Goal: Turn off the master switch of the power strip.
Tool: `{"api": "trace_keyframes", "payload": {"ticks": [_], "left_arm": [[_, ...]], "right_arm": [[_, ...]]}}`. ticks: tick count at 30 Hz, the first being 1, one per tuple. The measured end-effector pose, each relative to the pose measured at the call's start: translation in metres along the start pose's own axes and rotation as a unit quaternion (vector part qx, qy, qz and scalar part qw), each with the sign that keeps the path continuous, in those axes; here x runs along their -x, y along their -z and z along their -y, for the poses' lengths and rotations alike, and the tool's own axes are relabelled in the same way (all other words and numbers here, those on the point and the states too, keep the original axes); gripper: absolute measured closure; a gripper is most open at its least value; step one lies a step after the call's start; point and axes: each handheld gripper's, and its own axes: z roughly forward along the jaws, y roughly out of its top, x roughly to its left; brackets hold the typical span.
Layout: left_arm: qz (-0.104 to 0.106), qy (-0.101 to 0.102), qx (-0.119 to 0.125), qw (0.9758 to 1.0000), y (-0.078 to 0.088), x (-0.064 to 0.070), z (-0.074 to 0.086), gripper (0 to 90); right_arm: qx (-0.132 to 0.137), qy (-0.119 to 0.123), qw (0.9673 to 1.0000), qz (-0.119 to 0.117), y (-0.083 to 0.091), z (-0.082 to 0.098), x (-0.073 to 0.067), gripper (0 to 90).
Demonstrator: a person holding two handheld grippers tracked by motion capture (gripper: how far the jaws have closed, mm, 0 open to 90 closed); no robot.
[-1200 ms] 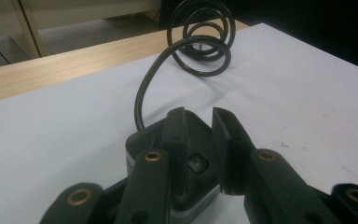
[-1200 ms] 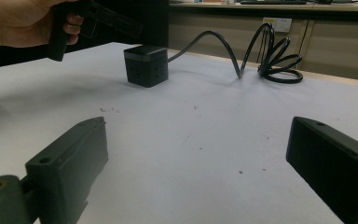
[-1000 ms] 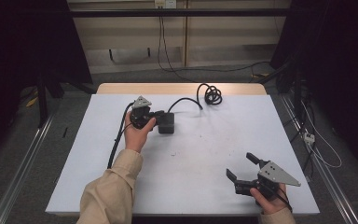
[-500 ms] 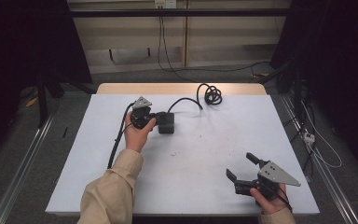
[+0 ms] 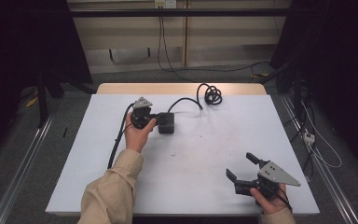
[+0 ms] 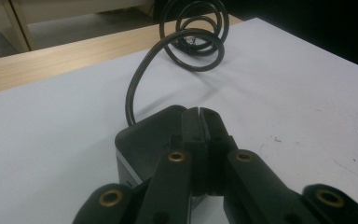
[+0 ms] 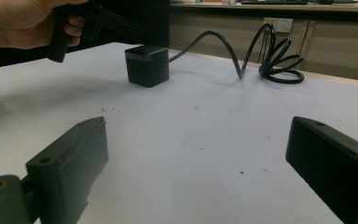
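Grippers number two (image 5: 154,120) (image 5: 242,167); one black cube (image 5: 166,122).

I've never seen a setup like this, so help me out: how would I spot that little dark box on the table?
Start at the white table and look to its far left part. There a black cube-shaped power block sits by the left hand-held gripper, whose shut jaws rest above its top. It is the one boxy thing, and a black cable runs from it to a coil at the far edge.
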Motion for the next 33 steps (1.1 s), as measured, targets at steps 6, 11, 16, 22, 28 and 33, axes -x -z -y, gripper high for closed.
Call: {"api": "trace_keyframes", "payload": {"ticks": [6,11,16,22,28,33], "left_arm": [[-0.001,-0.001,-0.005,1.0,-0.0014,0.0007,0.0007,90.0],[0.001,0.002,-0.009,1.0,-0.0031,0.001,0.0012,90.0],[-0.002,0.0,-0.016,0.9999,-0.0041,0.0005,0.0024,90.0],[-0.003,0.001,-0.018,0.9998,-0.0053,0.0015,0.0021,90.0],[-0.006,0.001,-0.022,0.9997,-0.0056,0.0005,0.003,90.0],[-0.009,0.001,-0.021,0.9997,-0.0053,0.0001,0.0031,90.0]], "right_arm": [[0.0,0.0,1.0,0.0,0.0001,0.0,0.0001,4.8],[0.0,0.0,1.0,-0.001,0.0001,-0.0001,0.0,4.8],[0.0,0.0,1.0,-0.001,0.0001,-0.0002,0.0001,4.7],[0.0,0.001,1.0,-0.001,-0.0002,0.0,0.0002,4.7],[0.0,0.001,1.0,-0.001,0.0,-0.0001,0.0001,4.8],[0.0,0.001,1.0,-0.001,-0.0001,0.0,0.0003,4.7]]}}
